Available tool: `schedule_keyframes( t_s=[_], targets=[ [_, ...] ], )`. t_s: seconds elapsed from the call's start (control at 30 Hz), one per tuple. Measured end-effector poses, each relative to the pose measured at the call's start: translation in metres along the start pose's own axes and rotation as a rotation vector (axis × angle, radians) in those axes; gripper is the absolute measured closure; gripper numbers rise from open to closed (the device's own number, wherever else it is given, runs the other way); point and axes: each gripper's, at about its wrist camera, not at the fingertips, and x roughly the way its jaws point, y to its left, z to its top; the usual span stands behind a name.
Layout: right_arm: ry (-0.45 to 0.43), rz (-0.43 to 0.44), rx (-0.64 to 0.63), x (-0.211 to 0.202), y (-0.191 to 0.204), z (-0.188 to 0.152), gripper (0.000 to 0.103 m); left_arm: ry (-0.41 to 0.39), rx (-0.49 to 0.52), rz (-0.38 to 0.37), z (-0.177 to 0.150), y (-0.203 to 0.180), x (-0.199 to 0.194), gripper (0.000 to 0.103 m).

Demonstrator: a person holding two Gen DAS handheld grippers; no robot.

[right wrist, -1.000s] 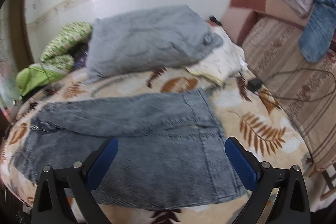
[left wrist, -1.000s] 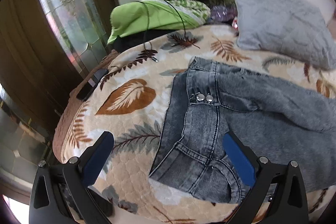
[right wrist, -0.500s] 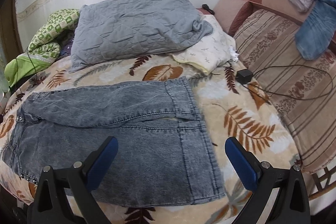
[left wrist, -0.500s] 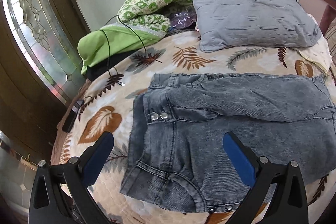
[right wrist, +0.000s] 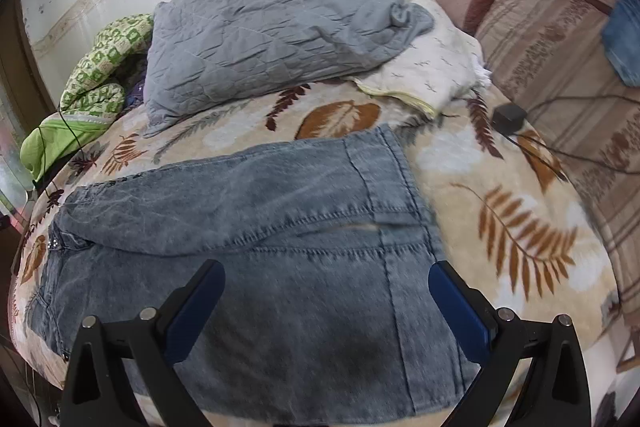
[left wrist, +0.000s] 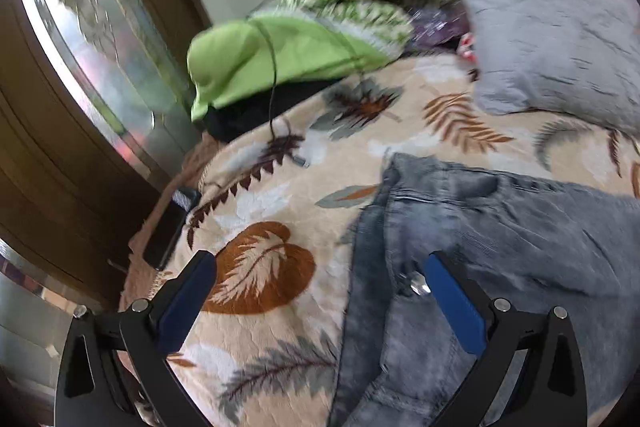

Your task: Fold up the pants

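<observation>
Grey washed denim pants [right wrist: 256, 235] lie flat across a leaf-print blanket [right wrist: 520, 227], waistband to the left, leg hems to the right. In the left wrist view the waistband end [left wrist: 500, 235] with its metal buttons lies at lower right. My left gripper [left wrist: 320, 283] is open and empty, over the waistband's left edge. My right gripper [right wrist: 324, 291] is open and empty, low over the near leg close to the hem.
A grey quilted pillow [right wrist: 272, 35] and a cream pillow [right wrist: 436, 71] lie behind the pants. Green bedding [left wrist: 304, 51] with a black cable is piled at the back left. A dark phone [left wrist: 168, 231] lies at the bed's left edge by the wooden window frame. A black charger [right wrist: 509, 117] lies at the right.
My left gripper has swung left and moved closer to the waistband end; the view is blurred. My right gripper has dropped closer to the near pant leg. Both stay open.
</observation>
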Motion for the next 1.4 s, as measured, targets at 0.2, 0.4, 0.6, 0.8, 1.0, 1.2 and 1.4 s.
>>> schedule_keyframes(
  t_s=[0.2, 0.4, 0.6, 0.8, 1.0, 1.2, 1.4],
  targets=[
    [-0.006, 0.005, -0.054, 0.014, 0.009, 0.031, 0.0, 0.119, -0.036, -0.108, 0.031, -0.002, 0.056, 0.0],
    [0.059, 0.048, 0.034, 0.053, -0.023, 0.073, 0.0, 0.167, -0.063, -0.165, 0.073, -0.024, 0.095, 0.001],
    [0.13, 0.08, 0.154, 0.106, -0.071, 0.107, 0.0, 0.242, -0.073, -0.216, 0.091, -0.046, 0.135, 0.021],
    [0.187, 0.076, 0.203, 0.164, -0.095, 0.124, 0.011, 0.3, -0.069, -0.273, 0.092, -0.07, 0.163, 0.046],
    [0.254, 0.061, 0.217, 0.212, -0.101, 0.131, 0.028, 0.308, -0.067, -0.27, 0.091, -0.085, 0.178, 0.055],
    [0.318, 0.023, 0.169, 0.245, -0.093, 0.131, 0.035, 0.292, -0.098, -0.28, 0.092, -0.08, 0.183, 0.055],
    [0.316, -0.092, 0.017, 0.227, -0.066, 0.131, 0.088, 0.273, -0.109, -0.329, 0.092, -0.081, 0.18, 0.097]
  ],
)
